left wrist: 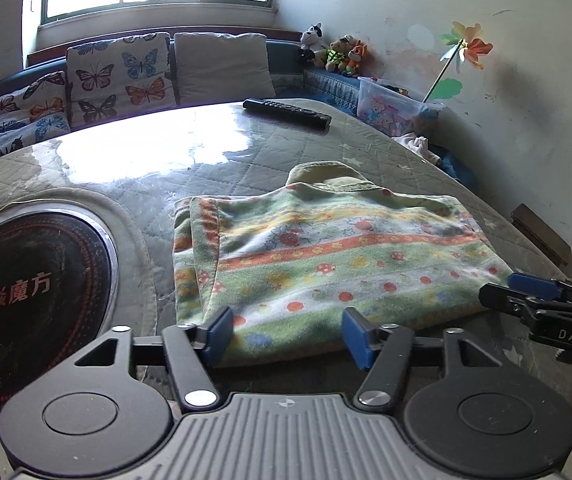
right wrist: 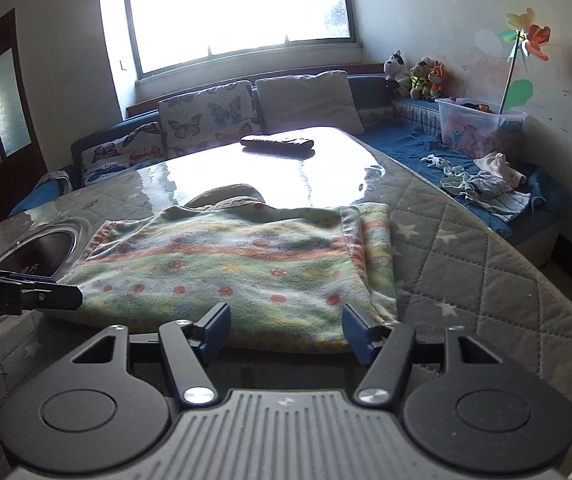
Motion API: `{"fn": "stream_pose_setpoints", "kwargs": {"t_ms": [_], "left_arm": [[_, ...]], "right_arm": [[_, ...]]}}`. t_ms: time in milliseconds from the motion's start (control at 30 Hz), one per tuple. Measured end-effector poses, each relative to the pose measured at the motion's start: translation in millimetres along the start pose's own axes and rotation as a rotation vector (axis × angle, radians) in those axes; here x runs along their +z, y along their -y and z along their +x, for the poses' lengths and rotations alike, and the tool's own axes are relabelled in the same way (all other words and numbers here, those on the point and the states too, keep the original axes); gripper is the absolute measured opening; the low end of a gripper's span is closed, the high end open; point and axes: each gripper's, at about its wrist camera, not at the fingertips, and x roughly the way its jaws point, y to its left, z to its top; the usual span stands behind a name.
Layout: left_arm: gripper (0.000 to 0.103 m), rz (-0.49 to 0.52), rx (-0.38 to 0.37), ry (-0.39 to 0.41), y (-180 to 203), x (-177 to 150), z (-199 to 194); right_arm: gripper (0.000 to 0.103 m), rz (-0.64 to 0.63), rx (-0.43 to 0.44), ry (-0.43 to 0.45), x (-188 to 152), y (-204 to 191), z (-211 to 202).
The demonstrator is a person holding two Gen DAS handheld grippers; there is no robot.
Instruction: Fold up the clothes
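Note:
A small green garment (left wrist: 326, 256) with orange floral bands and a green collar lies folded flat on the quilted table cover (left wrist: 158, 184). My left gripper (left wrist: 288, 336) stands open at its near edge, left half, blue pads apart with the hem lying between them, not pinched. In the right wrist view the same garment (right wrist: 238, 268) lies ahead, and my right gripper (right wrist: 286, 330) is open at the near right corner, pads clear of the cloth. The right gripper's tip (left wrist: 526, 292) shows at the left view's right edge; the left gripper's tip (right wrist: 46, 294) shows at the right view's left edge.
A round induction hob (left wrist: 26, 300) is set into the table left of the garment. A black remote (left wrist: 286, 114) lies at the far side. Behind are butterfly cushions (left wrist: 118, 76), a toy box (right wrist: 482, 124) with a pinwheel, and loose clothes (right wrist: 482, 188) on the blue sofa.

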Motion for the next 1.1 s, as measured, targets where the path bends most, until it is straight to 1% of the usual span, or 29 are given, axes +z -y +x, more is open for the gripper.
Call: {"fn": "stream_pose_setpoints", "kwargs": {"t_ms": [33,67,200,267,333,367,467,500,533,833,1100], "left_arm": [[0.077,0.005,0.005,0.002,0.9,-0.8,-1.4],[0.079,0.008,0.010,0.003,1.5,-1.7,-2.5],[0.086,0.007,0.019,0.002,-0.3,-6.6,-5.9],[0.087,0.004,0.024,0.002,-1.9,-9.4,-8.0],[0.092,0.002,0.024,0.005,-3.2,-12.4,-10.8],[0.093,0.003,0.024,0.008,-3.5,-13.9,-12.5],[0.099,0.006,0.017,0.019,-4.3,-17.4,-17.7],[0.102,0.006,0.016,0.025,-4.5,-18.4,-19.6],[0.103,0.005,0.014,0.029,-4.7,-19.4,-21.5],[0.103,0.001,0.013,0.026,-8.1,-29.4,-34.1],[0.103,0.006,0.027,0.031,-12.9,-39.0,-46.0]], "right_arm": [[0.073,-0.001,0.001,0.002,-0.7,-1.1,-0.7],[0.077,0.001,0.004,0.005,-1.3,-1.7,-1.5],[0.085,0.013,0.006,0.017,-3.5,-4.1,-6.3],[0.089,0.015,0.002,0.021,-4.2,-5.3,-8.3],[0.092,0.017,-0.003,0.026,-5.0,-6.8,-11.8],[0.095,0.017,-0.005,0.030,-5.3,-7.4,-13.7],[0.101,0.014,-0.013,0.043,-6.1,-10.1,-19.1],[0.102,0.013,-0.012,0.048,-6.5,-11.2,-21.4],[0.103,0.013,-0.009,0.053,-6.9,-12.2,-23.4],[0.103,0.001,-0.005,0.084,-12.0,-25.6,-35.2],[0.103,-0.007,-0.009,0.077,-17.9,-39.9,-38.5]]}}
